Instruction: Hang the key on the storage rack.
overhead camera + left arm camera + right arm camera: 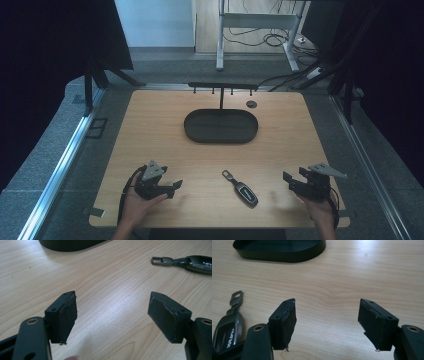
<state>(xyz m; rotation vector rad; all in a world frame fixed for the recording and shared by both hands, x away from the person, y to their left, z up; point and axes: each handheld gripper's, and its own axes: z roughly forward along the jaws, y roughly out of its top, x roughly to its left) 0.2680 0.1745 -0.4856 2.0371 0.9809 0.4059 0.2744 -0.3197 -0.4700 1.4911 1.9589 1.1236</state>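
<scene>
Both grippers sit low over the near edge of the table with nothing in them: my left gripper has its jaws spread wide apart, and my right gripper is spread just as wide, bare wood showing between the pads in each gripper view. Between the two, a little nearer my right one, lies a car key flat on the wood, its metal loop pointing away from me and its dark body toward me. From my right gripper it lies just off to the left, close beside the left jaw; from my left gripper it lies ahead and to the right, well apart. Farther out, beyond both grippers, stands an oval black tray with a thin post rising behind it and a bar of small hooks across the top. I judge this to be the start of the reach for the key, with no grasp made yet. Next, I think my right gripper should swing left, drop its jaws either side of the key's narrow body, and close.
</scene>
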